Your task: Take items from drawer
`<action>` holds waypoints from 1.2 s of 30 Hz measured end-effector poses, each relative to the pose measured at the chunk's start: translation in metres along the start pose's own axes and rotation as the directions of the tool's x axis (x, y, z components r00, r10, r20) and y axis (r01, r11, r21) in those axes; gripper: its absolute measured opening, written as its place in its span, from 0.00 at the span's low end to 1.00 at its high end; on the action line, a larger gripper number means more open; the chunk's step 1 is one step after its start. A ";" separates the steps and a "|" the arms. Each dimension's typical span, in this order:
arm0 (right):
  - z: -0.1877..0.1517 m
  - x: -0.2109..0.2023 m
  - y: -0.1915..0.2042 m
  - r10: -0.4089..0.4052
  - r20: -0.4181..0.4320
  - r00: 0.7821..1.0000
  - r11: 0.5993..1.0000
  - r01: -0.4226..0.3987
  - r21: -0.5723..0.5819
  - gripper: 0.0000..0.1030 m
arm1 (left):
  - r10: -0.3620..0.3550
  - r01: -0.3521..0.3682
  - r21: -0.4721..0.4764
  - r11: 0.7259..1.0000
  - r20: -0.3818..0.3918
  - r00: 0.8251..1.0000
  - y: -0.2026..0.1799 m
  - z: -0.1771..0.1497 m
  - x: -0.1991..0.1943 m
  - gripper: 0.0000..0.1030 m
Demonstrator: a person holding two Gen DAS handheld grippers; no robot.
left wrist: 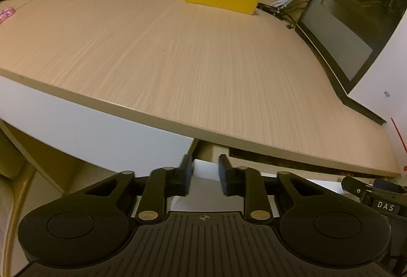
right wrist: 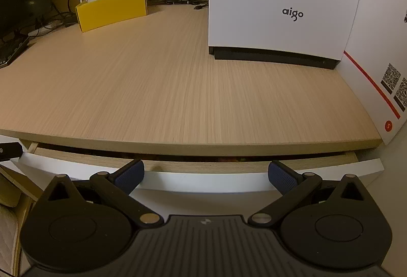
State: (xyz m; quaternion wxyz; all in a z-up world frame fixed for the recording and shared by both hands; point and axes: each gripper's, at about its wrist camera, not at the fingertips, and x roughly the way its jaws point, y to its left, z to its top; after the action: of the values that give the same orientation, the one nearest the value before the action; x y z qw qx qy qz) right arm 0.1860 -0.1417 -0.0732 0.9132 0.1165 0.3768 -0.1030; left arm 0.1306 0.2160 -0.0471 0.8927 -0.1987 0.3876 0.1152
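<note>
Under the wooden desk (right wrist: 178,88), the drawer (right wrist: 203,176) is sitting barely ajar; I'm clamping its white front with my left gripper (left wrist: 204,175) to pull, right gripper (right wrist: 206,176) hovering wide apart, ready for items.

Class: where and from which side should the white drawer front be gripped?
Grip the white drawer front by its top edge, coming from above and in front: it stands slightly open below the desk, exposing that lip; no handle shows.

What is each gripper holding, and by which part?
Left gripper: the white drawer front, pinched at its top edge near one end. Right gripper: nothing, jaws open.
</note>
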 end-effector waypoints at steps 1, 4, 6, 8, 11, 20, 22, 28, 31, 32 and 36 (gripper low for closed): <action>0.001 0.000 -0.001 0.007 -0.009 1.000 1.000 -0.007 -0.006 1.00 | 0.008 -0.008 0.014 1.000 0.025 1.000 -0.001 0.000 -0.005 0.15; 0.003 0.000 -0.006 -0.018 0.023 1.000 1.000 0.018 -0.015 1.00 | 0.002 -0.009 0.076 0.997 0.087 0.996 -0.017 0.004 -0.017 0.15; 0.004 0.003 -0.012 -0.028 0.013 1.000 1.000 0.027 0.001 1.00 | -0.042 0.034 0.106 0.994 0.073 0.996 -0.031 0.007 -0.014 0.15; 0.003 0.004 -0.016 -0.026 0.006 1.000 1.000 0.026 0.015 1.00 | -0.073 0.064 0.141 0.988 0.053 0.996 -0.049 0.007 -0.007 0.15; 0.003 0.005 -0.018 -0.040 0.004 0.999 0.999 0.040 0.014 1.00 | -0.103 0.098 0.205 0.974 0.014 0.995 -0.075 0.002 0.006 0.16; 0.001 0.007 -0.020 -0.048 -0.007 0.999 0.999 0.048 0.016 1.00 | -0.074 0.091 0.268 0.959 -0.072 0.995 -0.106 -0.014 0.036 0.17; -0.001 0.008 -0.021 -0.039 -0.011 0.999 0.999 0.039 0.017 1.00 | -0.075 0.092 0.273 0.958 -0.073 0.995 -0.106 -0.016 0.035 0.17; -0.009 0.002 -0.021 -0.026 -0.020 0.999 0.999 0.026 0.020 1.00 | -0.060 0.082 0.323 0.943 -0.078 0.995 -0.111 -0.030 0.025 0.17; -0.017 -0.005 -0.020 -0.033 -0.015 0.999 0.999 0.033 0.022 1.00 | -0.051 0.077 0.323 0.943 -0.087 0.995 -0.111 -0.036 0.018 0.17; -0.019 -0.007 -0.019 -0.034 -0.015 0.999 0.999 0.034 0.023 1.00 | -0.052 0.078 0.325 0.943 -0.090 0.995 -0.111 -0.038 0.016 0.17; -0.030 -0.018 -0.016 -0.042 -0.010 0.999 0.999 0.042 0.026 1.00 | -0.068 0.098 0.313 0.945 -0.104 0.992 -0.107 -0.047 0.005 0.17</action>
State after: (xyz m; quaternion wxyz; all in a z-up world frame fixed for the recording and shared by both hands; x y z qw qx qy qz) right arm 0.1491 -0.1467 -0.0835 0.9075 0.1208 0.3820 -0.1264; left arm 0.1417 0.0998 -0.0519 0.8984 -0.0739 0.4330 0.0043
